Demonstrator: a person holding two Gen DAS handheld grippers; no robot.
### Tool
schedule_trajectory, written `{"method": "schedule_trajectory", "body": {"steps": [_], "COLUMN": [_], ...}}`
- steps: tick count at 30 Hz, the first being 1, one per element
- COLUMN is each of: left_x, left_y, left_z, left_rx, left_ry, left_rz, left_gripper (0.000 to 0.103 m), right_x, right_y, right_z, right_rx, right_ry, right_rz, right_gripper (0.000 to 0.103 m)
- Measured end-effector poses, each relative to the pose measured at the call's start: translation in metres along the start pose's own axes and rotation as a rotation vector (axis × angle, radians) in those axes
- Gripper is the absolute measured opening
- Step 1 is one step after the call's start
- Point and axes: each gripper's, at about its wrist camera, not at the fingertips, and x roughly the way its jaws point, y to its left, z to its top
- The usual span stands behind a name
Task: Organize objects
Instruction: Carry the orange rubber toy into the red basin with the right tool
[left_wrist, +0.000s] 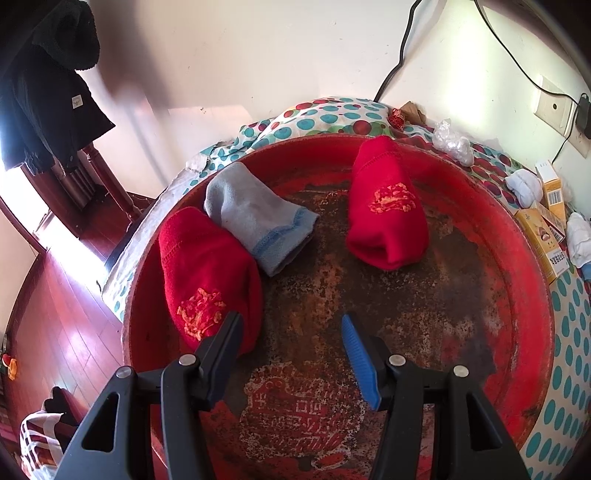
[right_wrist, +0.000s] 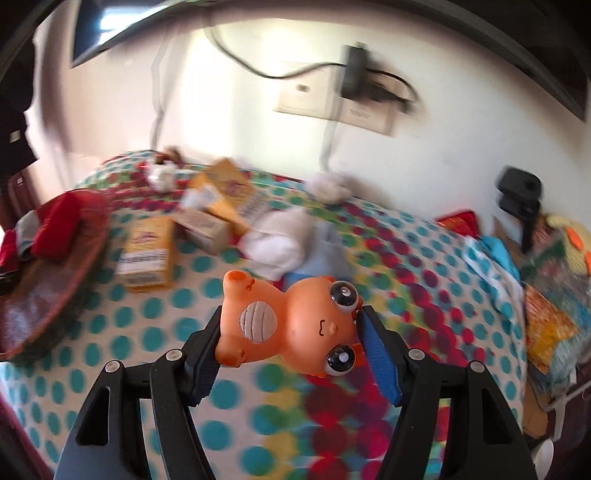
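Left gripper (left_wrist: 291, 325), jaws spread and empty, above the red basin (left_wrist: 524, 266); inside the basin, two red socks (left_wrist: 210, 273) (left_wrist: 388, 214) and a grey sock (left_wrist: 255, 214); right gripper (right_wrist: 291, 332) clamped on an orange toy (right_wrist: 291, 325), beside the basin, over the dotted cloth (right_wrist: 147, 332).

The red tray (left_wrist: 517, 258) looks like painted metal, its floor worn rough and rust-mottled. Two red socks (left_wrist: 210, 273) and a grey sock (left_wrist: 251, 214) are soft knit cloth. The orange toy (right_wrist: 288, 325) is smooth, slightly glossy plastic. The polka-dot cover (right_wrist: 147, 332) is matt cloth; the floorboards (left_wrist: 62, 325) are glossy wood.
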Motion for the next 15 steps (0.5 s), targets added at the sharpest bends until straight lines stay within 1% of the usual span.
{"method": "schedule_trajectory", "body": {"steps": [7, 9, 11, 12, 15], "left_x": [0.001, 0.001, 0.002, 0.002, 0.002], "left_y": [0.000, 0.000, 0.001, 0.001, 0.002], "left_z": [0.000, -0.001, -0.001, -0.001, 0.000], "left_rx": [-0.001, 0.000, -0.003, -0.003, -0.003], "left_ry": [0.004, 0.003, 0.007, 0.008, 0.008], "left_rz": [-0.001, -0.003, -0.006, -0.008, -0.005], "left_gripper": [0.057, 0.057, 0.057, 0.057, 0.057], "right_x": [-0.011, -0.018, -0.020, -0.031, -0.039], "right_y": [0.060, 0.082, 0.094, 0.111, 0.144], "right_z": [0.011, 0.014, 0.017, 0.013, 0.013], "right_rx": [-0.085, -0.106, -0.141, -0.155, -0.189], "right_ry": [-0.013, -0.017, -0.021, -0.025, -0.032], "right_rz": [0.132, 0.169, 0.197, 0.210, 0.255], "right_gripper": [0.066, 0.066, 0.066, 0.066, 0.066]}}
